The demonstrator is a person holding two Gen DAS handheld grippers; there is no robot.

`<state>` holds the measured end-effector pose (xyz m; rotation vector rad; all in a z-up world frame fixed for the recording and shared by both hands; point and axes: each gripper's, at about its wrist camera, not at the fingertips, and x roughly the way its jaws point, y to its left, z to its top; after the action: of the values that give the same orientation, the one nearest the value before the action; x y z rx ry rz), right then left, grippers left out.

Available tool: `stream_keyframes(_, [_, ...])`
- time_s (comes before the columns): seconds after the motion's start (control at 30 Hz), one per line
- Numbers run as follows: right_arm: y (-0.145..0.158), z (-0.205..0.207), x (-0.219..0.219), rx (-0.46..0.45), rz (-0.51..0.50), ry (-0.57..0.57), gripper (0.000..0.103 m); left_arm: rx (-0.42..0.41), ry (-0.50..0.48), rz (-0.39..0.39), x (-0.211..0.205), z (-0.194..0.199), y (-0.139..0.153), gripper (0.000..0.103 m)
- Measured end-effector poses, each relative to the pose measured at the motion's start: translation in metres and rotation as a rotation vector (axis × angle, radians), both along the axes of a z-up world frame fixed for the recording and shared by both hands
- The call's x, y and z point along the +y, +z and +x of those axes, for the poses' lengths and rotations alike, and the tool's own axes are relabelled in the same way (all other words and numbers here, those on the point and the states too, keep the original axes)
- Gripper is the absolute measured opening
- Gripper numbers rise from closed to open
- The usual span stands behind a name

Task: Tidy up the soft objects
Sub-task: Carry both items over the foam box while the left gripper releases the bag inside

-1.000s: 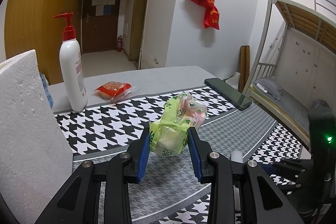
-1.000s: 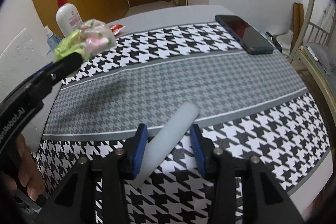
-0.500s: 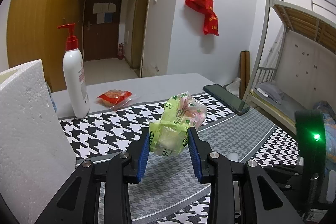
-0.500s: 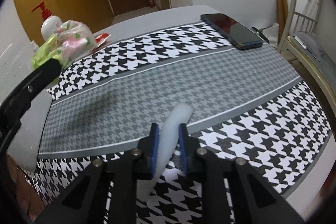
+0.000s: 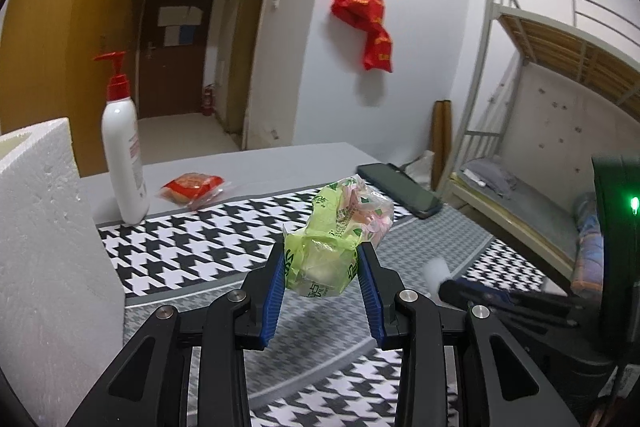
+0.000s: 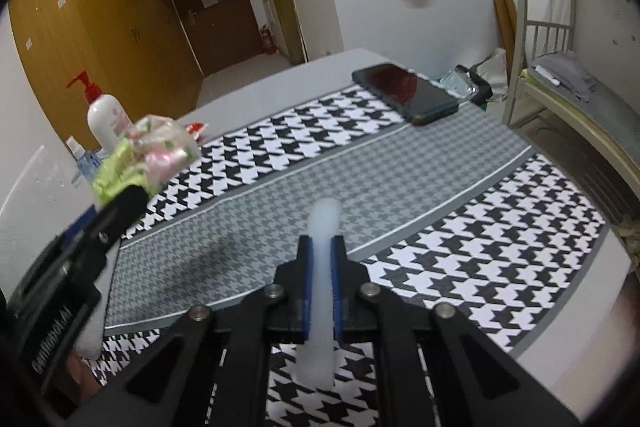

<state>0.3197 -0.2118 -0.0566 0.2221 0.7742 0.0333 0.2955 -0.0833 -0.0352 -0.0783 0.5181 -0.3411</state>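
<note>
Two hand-held tools hover above a table (image 6: pixel 400 163) covered in black-and-white and grey houndstooth cloth. The left tool (image 5: pixel 322 267) is clamped on the lower end of a crinkly green and pink plastic packet (image 5: pixel 340 227), which sticks up and forward from the blue pads, clear of the table. The right tool (image 6: pixel 321 275) is squeezed tight on a pale white foam stick (image 6: pixel 323 267), gripped around its middle so both ends poke out, also lifted off the cloth. Both things look light and squashy: the packet's film is likely slippery and will crumple, so a hold across its fuller lower body seems safer than the loose top; the foam stick dents under the pads and probably springs back, and a grip near the middle keeps it from drooping. The left view alone shows a tall white foam block (image 5: pixel 48 247) at the near left, a white pump bottle (image 5: pixel 122 155) with a red top standing well behind the packet, a small red snack bag (image 5: pixel 192 187) lying beside the bottle, and only the tip of the stick. The right view alone shows the stick's full length, how narrowly those pads are closed, and a dark phone (image 6: pixel 406 93) lying flat at the far edge.
</note>
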Motion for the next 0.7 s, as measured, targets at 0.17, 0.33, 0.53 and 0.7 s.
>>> stream_keyframes(0.17, [0.017,-0.018,0.002,-0.057,-0.008,-0.003,0.011,-0.051,-0.015,-0.002,0.0,-0.021,0.014,0.037])
stream_keyframes(0.33, [0.031,-0.028,0.0,-0.096,-0.014,-0.009,0.011,-0.065,-0.004,0.006,0.008,-0.03,0.026,0.037])
stream_keyframes(0.53, [0.054,-0.039,0.005,-0.163,-0.009,0.032,0.011,-0.107,0.024,0.001,0.022,-0.042,0.043,0.037])
stream_keyframes(0.7, [0.071,-0.046,0.013,-0.214,-0.009,0.064,0.011,-0.16,0.057,0.025,0.032,-0.056,0.059,0.037])
